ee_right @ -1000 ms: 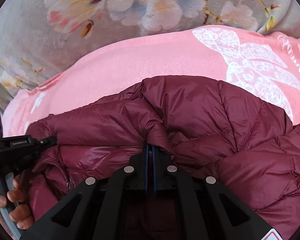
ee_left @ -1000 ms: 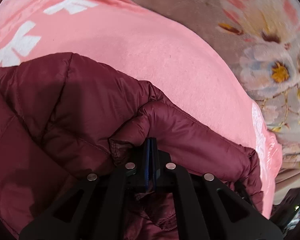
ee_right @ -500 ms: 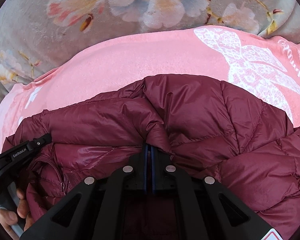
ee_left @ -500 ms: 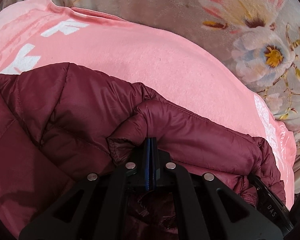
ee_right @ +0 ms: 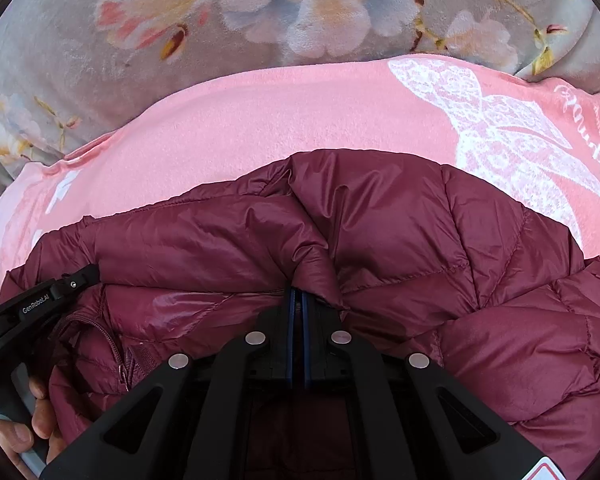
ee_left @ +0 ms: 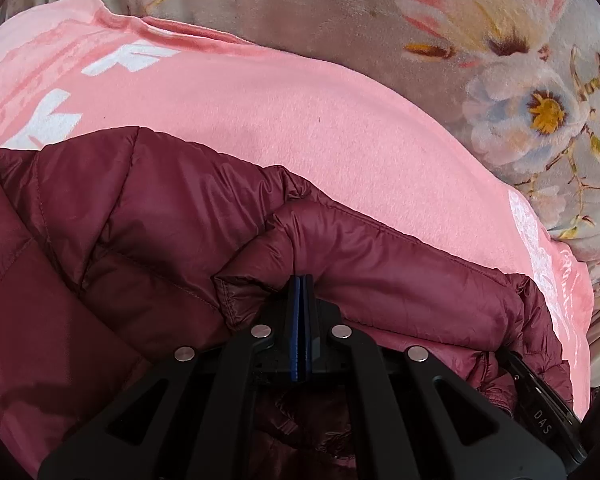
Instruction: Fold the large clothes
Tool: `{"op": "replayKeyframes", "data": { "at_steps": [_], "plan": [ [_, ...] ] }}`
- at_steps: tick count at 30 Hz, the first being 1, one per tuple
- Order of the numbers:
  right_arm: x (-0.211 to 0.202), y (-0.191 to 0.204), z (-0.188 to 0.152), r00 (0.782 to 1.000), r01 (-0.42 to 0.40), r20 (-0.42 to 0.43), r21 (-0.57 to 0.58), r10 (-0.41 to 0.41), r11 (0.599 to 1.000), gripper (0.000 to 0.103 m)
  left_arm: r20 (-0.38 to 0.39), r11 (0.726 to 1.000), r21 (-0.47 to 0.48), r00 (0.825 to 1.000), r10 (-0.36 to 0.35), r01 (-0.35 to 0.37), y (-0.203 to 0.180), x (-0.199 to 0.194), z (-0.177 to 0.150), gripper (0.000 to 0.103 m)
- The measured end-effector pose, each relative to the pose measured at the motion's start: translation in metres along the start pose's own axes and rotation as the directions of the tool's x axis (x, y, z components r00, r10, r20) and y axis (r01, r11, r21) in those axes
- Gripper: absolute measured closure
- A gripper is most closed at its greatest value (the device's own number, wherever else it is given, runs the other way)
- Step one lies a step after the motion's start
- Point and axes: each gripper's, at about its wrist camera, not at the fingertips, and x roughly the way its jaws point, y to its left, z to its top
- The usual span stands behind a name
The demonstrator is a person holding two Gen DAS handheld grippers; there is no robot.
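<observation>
A dark red quilted puffer jacket point(ee_left: 148, 208) lies on a pink blanket point(ee_left: 300, 120); it also shows in the right wrist view point(ee_right: 420, 240). My left gripper point(ee_left: 302, 280) is shut on a puffy fold of the jacket's edge. My right gripper point(ee_right: 298, 294) is shut on another fold of the jacket. The left gripper's black body point(ee_right: 32, 308) and the hand holding it show at the lower left of the right wrist view. The right gripper's body point(ee_left: 540, 420) shows at the lower right of the left wrist view.
The pink blanket point(ee_right: 300, 120) has white butterfly prints point(ee_right: 500, 128) and lies on a grey plush spread with large flowers point(ee_left: 520, 100). The flowered spread point(ee_right: 260, 8) runs along the far side.
Both grippers have moved forward a little with the jacket's folds; the jacket's edge has advanced over the pink blanket, and more flowered spread shows at the top of the left wrist view.
</observation>
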Motion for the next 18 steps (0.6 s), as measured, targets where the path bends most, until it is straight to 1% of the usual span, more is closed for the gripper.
{"op": "replayKeyframes", "data": {
  "at_steps": [4,6,7,8,9,10,11,12,13,14,15,16,17,18],
  "plan": [
    [-0.001,0.000,0.001,1.000,-0.002,0.000,0.000,0.002,1.000,0.102,0.004,1.000,0.011,1.000,0.016,-0.016,-0.003,0.000,0.001,0.102],
    [-0.006,-0.004,0.000,0.999,-0.041,0.009,0.016,0.041,0.999,0.099,0.007,1.000,-0.007,1.000,-0.004,0.004,0.000,-0.005,-0.001,0.102],
    [-0.012,-0.006,-0.002,0.998,-0.061,0.011,0.032,0.060,0.998,0.098,0.002,0.999,-0.034,1.000,-0.018,0.018,0.006,-0.013,-0.005,0.101],
    [-0.025,-0.009,-0.009,0.996,-0.084,0.010,0.042,0.083,0.996,0.095,0.002,0.999,-0.048,1.000,-0.015,0.015,0.010,-0.023,-0.010,0.101],
    [-0.043,-0.009,-0.018,0.994,-0.105,0.015,0.031,0.104,0.994,0.092,0.009,0.998,-0.055,0.999,-0.032,0.032,0.014,-0.040,-0.017,0.101],
    [-0.067,-0.007,-0.032,0.992,-0.125,0.015,0.003,0.124,0.992,0.086,0.008,0.998,-0.037,0.999,-0.043,0.043,0.016,-0.060,-0.025,0.097],
    [-0.085,-0.007,-0.043,0.990,-0.140,0.012,-0.016,0.140,0.990,0.081,0.001,0.999,-0.014,0.999,-0.042,0.042,0.017,-0.075,-0.032,0.082],
    [-0.114,-0.007,-0.061,0.985,-0.170,0.018,-0.045,0.171,0.984,0.079,-0.007,0.999,0.015,0.999,-0.046,0.046,0.018,-0.096,-0.041,0.071],
    [-0.137,-0.007,-0.074,0.981,-0.190,0.029,-0.065,0.192,0.980,0.072,-0.004,0.998,0.035,0.999,-0.052,0.053,0.023,-0.125,-0.056,0.051],
    [-0.170,-0.010,-0.096,0.977,-0.201,0.054,-0.094,0.206,0.975,0.062,0.010,0.997,0.047,0.998,-0.064,0.064,0.026,-0.147,-0.066,0.040],
    [-0.202,-0.014,-0.117,0.975,-0.198,0.077,-0.112,0.207,0.974,0.057,0.024,0.995,0.074,0.997,-0.073,0.072,0.030,-0.177,-0.082,0.038],
    [-0.223,-0.018,-0.131,0.974,-0.198,0.091,-0.116,0.209,0.973,0.050,0.022,0.993,0.099,0.998,-0.064,0.061,0.034,-0.199,-0.096,0.034],
    [-0.253,-0.027,-0.152,0.969,-0.207,0.110,-0.115,0.220,0.971,0.046,0.017,0.992,0.112,0.998,-0.056,0.054,0.038,-0.217,-0.108,0.034],
    [-0.281,-0.036,-0.172,0.963,-0.225,0.125,-0.103,0.237,0.969,0.043,0.015,0.992,0.118,0.998,-0.055,0.052,0.045,-0.239,-0.124,0.034]
  ]
}}
